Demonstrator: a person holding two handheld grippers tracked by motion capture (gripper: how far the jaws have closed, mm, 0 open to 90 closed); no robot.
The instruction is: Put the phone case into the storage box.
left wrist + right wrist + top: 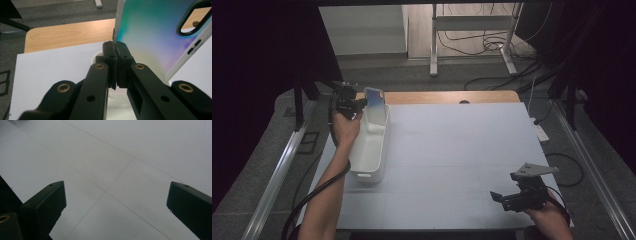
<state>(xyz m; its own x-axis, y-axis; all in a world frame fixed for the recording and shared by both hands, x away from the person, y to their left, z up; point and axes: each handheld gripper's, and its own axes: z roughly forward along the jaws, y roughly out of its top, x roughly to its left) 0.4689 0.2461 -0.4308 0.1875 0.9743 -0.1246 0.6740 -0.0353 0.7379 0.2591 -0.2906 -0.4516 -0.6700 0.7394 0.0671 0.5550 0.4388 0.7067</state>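
Table (452, 165): pale grey-white top, faint seam lines across it, a strip of bare wood (447, 97) along the far edge. Floor beyond is grey, with a metal frame and loose cables.

White bin (371, 150): long, narrow, open-topped, standing on the left part of the table with its long side running away from the person.

Phone case (373, 102): white rim, blue-green to violet sheen, oval camera cut-out. Held upright over the far end of the bin, its lower part at or just inside the rim; whether it touches the bin cannot be told.

Left gripper (358, 103): at the bin's far left corner, jaws pressed together on the case's edge. In the left gripper view (116, 51) the thin white rim sits pinched between the two black pads.

Right gripper (498, 197): low over the near right part of the table, well apart from the bin. Right gripper view (116, 195): jaws spread wide, bare table between them.
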